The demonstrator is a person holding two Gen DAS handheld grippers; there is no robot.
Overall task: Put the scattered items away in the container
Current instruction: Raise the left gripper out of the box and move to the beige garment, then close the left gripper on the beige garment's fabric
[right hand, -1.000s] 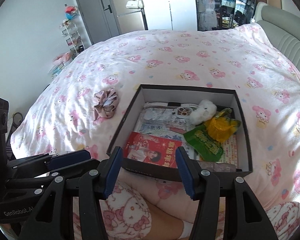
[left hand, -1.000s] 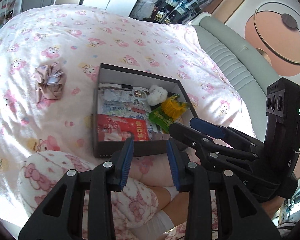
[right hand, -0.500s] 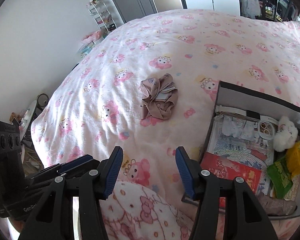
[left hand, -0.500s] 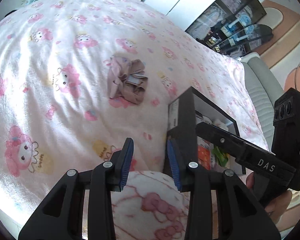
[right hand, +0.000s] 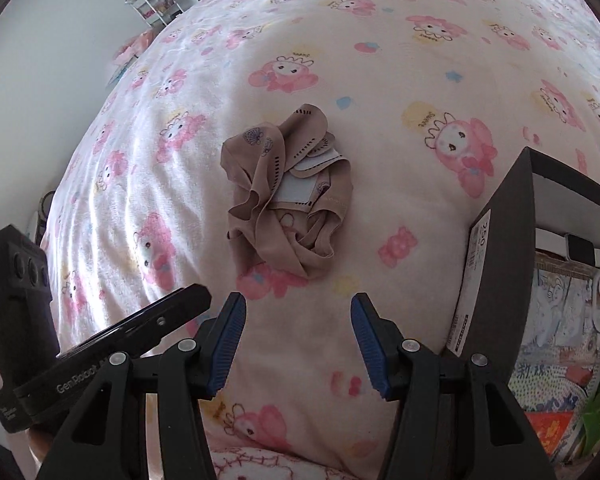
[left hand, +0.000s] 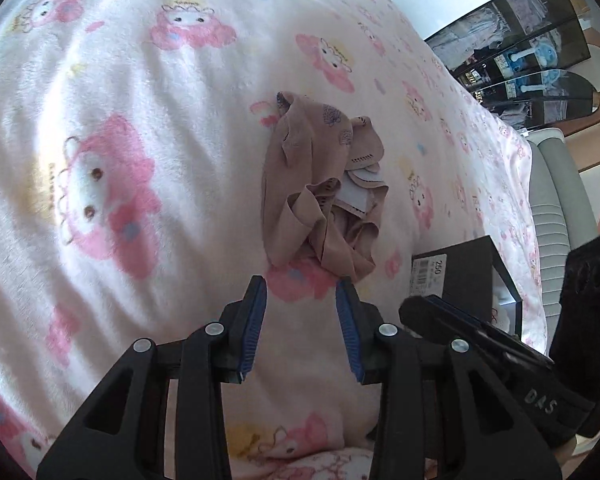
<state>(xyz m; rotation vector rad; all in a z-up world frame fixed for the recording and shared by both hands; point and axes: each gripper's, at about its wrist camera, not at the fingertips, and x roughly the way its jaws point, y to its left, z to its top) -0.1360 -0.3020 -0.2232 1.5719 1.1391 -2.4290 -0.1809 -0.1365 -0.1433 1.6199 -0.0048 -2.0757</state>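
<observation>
While both my grippers — left gripper (left hand: 301,306), right gripper (right hand: 298,320) — hold their fingers apart and empty, the crumpled beige cloth (right hand: 286,196) lies just ahead; black box (right hand: 504,248) right of them.

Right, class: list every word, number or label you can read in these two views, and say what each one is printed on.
"250": white label on the black box, side wall.
"GenRobot": side of the left gripper; letters after it are hidden.
"DAS": side of the right gripper.
Small print and barcode on the box label: too small to read.
Writing under the blanket cartoons: too blurred.
Characters on the paper in the box: not legible.
</observation>
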